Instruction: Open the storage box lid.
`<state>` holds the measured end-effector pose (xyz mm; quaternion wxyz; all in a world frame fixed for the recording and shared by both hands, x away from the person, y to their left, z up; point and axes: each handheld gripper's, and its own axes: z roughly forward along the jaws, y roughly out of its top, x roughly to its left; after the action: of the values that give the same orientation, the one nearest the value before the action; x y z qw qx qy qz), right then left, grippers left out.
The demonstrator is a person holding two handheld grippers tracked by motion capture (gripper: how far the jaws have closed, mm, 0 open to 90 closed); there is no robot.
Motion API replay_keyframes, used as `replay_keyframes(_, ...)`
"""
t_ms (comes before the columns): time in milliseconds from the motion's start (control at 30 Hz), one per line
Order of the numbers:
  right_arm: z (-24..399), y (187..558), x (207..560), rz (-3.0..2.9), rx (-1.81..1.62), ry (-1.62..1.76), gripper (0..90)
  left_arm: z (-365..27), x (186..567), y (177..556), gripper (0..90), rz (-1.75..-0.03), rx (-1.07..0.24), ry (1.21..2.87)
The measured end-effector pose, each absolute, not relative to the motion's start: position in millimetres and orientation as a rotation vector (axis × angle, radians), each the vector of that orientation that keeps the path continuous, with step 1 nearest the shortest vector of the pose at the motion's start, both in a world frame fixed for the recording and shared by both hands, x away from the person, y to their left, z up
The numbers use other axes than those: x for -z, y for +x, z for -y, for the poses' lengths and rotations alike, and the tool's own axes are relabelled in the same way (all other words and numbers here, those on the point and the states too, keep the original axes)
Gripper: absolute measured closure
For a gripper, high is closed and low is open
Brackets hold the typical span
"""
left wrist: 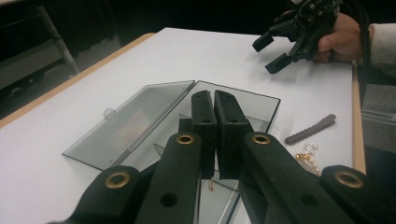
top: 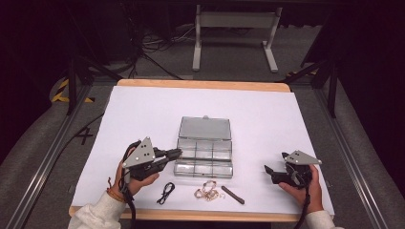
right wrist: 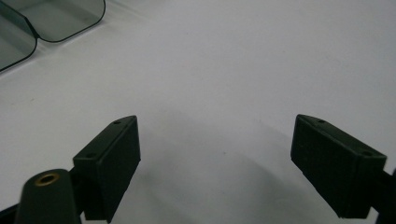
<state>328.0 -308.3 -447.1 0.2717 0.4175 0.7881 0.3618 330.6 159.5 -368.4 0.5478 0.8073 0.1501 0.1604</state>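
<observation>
Jaws of the left gripper (left wrist: 215, 114) are clenched together, with a tiny gold piece (left wrist: 211, 186) dangling beneath, over the open clear compartment box (top: 204, 152). Nearby lie a black cord (top: 165, 192), pearl-and-gold jewellery (top: 208, 192) and a dark clip (top: 232, 194). Right gripper (top: 268, 172) rests released, well apart; no writing is legible.

dim room, bright white sheet, soft blurry close-ups.
</observation>
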Motion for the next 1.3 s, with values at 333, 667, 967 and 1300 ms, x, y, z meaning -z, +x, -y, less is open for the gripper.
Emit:
replay_keyframes(333, 308.2, 328.5, 447.3, -2.126, -0.972, 1.124, 16.2, -152.7, 373.2, 350.6, 87.9, -0.378, -0.38, 1.918)
replay_keyframes(667, 307.7, 328.5, 447.5, -2.125, -0.967, 1.124, 16.2, -144.7, 390.2, 376.2, 87.9, -0.414, -0.356, 1.951)
replay_keyframes(967, 307.5, 328.5, 447.4, -2.127, -0.963, 1.124, 16.2, -137.8, 407.9, 391.5, 87.9, -0.444, -0.344, 2.013)
replay_keyframes(1300, 307.4, 328.5, 447.5, -2.13, -0.96, 1.123, 16.2, -135.2, 425.7, 400.4, 87.9, -0.477, -0.32, 2.068)
